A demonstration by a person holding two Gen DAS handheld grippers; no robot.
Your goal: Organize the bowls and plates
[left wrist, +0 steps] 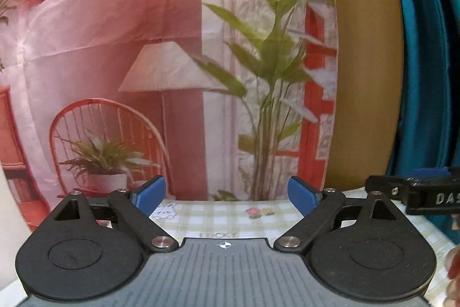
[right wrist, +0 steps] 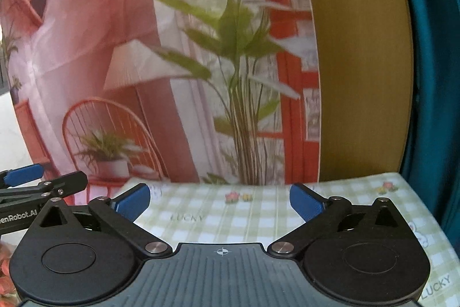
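1. No plates or bowls show in either view, so their place rel. to the grippers can't be told.
2. Left gripper: jaws spread wide, nothing between the blue pads; only tablecloth under the gap.
3. Right gripper: also spread, empty, over the same checked cloth.
4. Count: 2 grippers, side by side; each shows at the edge of the other's view.
5. Behind the table: 1 printed backdrop, 1 yellow board, teal curtain.
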